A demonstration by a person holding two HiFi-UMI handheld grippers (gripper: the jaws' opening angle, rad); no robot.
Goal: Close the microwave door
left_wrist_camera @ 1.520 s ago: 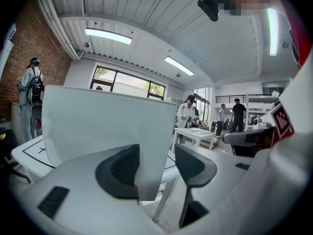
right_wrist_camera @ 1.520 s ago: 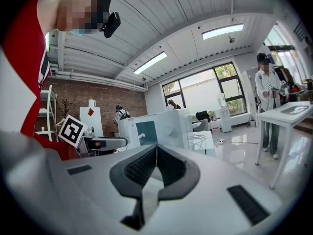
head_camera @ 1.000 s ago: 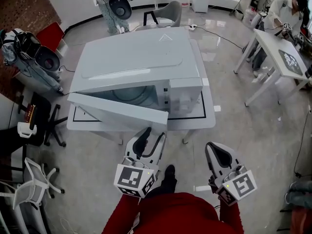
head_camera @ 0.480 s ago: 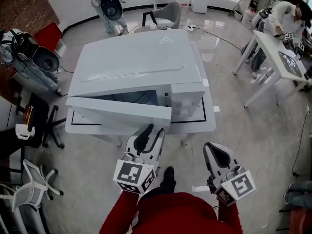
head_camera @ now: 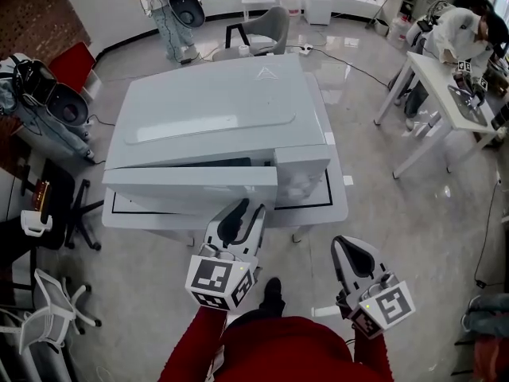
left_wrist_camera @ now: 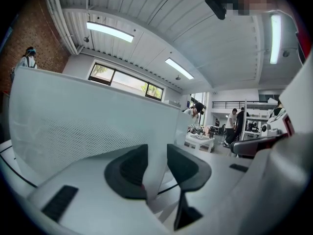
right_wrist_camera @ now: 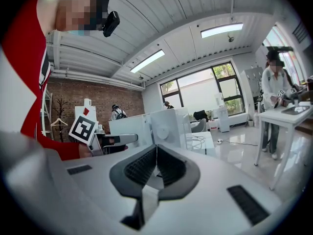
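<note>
Fingers (head_camera: 231, 224) of the left gripper (head_camera: 243, 213) pinch the nearly shut door (head_camera: 191, 186).
Head view: door almost flush with the microwave (head_camera: 215, 110), gripped at its free edge to steer it home. Left gripper view: fingers have just been closing, door edge between them. Right gripper view: right gripper (right_wrist_camera: 155, 166) empty, fingers together.

Microwave (head_camera: 223, 110) inside hidden behind the door (head_camera: 191, 188), only a dark slit shows. Left gripper (head_camera: 246, 210) tips sit at the door's lower edge in head view, contact unclear; jaws have just been closing with the door edge between them, can't tell if pads press it. Table (head_camera: 338, 181) mostly covered. Person (head_camera: 167, 30) at top and chair (head_camera: 48, 293) lower left cut off by the frame
</note>
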